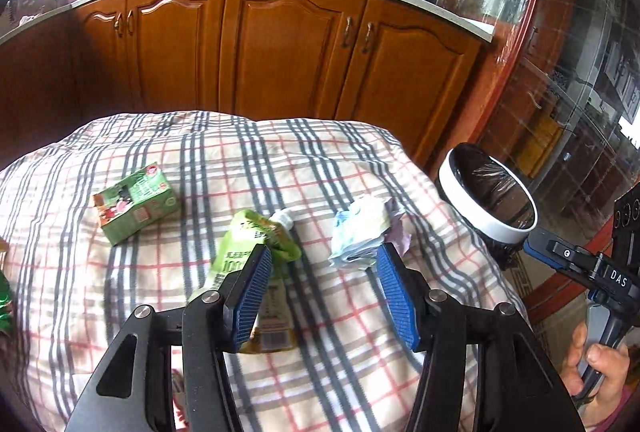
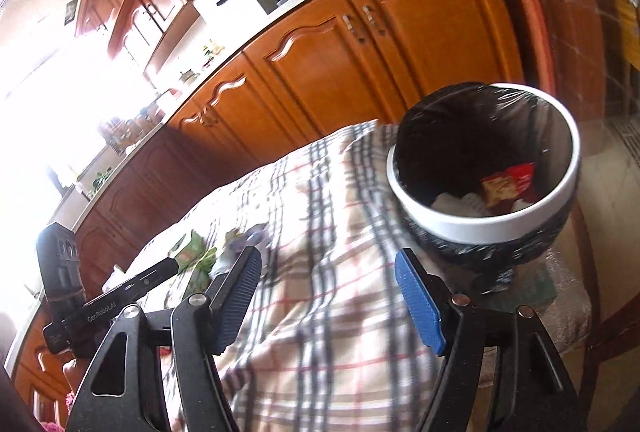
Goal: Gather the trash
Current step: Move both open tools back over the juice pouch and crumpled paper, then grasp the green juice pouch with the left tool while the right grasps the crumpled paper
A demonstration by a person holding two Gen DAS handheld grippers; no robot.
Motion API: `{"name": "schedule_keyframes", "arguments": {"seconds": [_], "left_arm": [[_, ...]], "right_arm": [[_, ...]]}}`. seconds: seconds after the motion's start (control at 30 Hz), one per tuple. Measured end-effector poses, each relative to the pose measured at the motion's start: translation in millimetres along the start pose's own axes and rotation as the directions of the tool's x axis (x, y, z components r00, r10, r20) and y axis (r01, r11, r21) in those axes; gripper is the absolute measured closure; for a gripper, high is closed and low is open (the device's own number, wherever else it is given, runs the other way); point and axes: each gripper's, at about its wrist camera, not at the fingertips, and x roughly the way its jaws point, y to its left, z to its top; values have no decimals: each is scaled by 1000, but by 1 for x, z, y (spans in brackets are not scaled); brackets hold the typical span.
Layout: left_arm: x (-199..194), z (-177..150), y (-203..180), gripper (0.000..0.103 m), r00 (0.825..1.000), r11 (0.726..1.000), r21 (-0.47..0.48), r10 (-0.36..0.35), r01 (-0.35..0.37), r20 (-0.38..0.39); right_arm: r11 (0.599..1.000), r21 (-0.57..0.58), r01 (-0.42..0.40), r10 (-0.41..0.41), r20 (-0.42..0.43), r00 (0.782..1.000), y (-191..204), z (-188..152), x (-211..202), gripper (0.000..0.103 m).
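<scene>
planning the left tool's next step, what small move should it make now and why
Probably ease the left tool forward and down onto the crumpled white and blue paper wad, then close. Its blue pads are open and empty, the wad lies on the checked cloth just ahead by the right pad, and the white-rimmed bin with black liner stands close beside it. The green squeeze pouch could wait.

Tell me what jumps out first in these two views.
The plaid cloth with litter on it: a green carton at left, a green pouch and crumpled paper just ahead of the open left gripper. The black-lined, white-rimmed bin sits off the cloth's right edge, wrappers inside, beyond the open, empty right gripper.
</scene>
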Motion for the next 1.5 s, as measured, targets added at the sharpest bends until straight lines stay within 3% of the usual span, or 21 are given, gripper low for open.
{"name": "schedule_keyframes", "arguments": {"seconds": [0.43,1.03,1.13,1.2,1.27,1.3,1.33,1.4,1.5], "left_arm": [[-19,-4,31,48,999,999,-12,29,-30,-30],[28,7,30,53,994,997,55,59,-54,-92],[44,8,30,61,990,996,65,63,-55,-125],[56,7,31,78,986,997,62,60,-51,-155],[63,8,32,82,985,995,69,83,-73,-152],[65,8,33,87,985,995,70,86,-77,-151],[65,9,34,88,986,995,63,80,-71,-147],[64,11,35,97,987,995,64,86,-78,-136],[62,10,37,101,989,996,56,73,-67,-126]], "right_arm": [[994,-81,-76,69,-94,993,64,-16,49,31],[995,-77,-64,50,-174,984,70,-3,110,31],[995,-79,-57,41,-189,981,71,-2,122,31],[996,-73,-57,41,-202,978,71,-2,130,31],[996,-70,-53,38,-210,977,69,-2,137,32],[996,-70,-50,34,-215,976,68,-2,139,36],[996,-67,-56,40,-217,975,67,-3,140,52],[996,-68,-60,43,-224,974,67,-5,140,66],[995,-78,-63,46,-212,976,68,-5,133,73]]}}
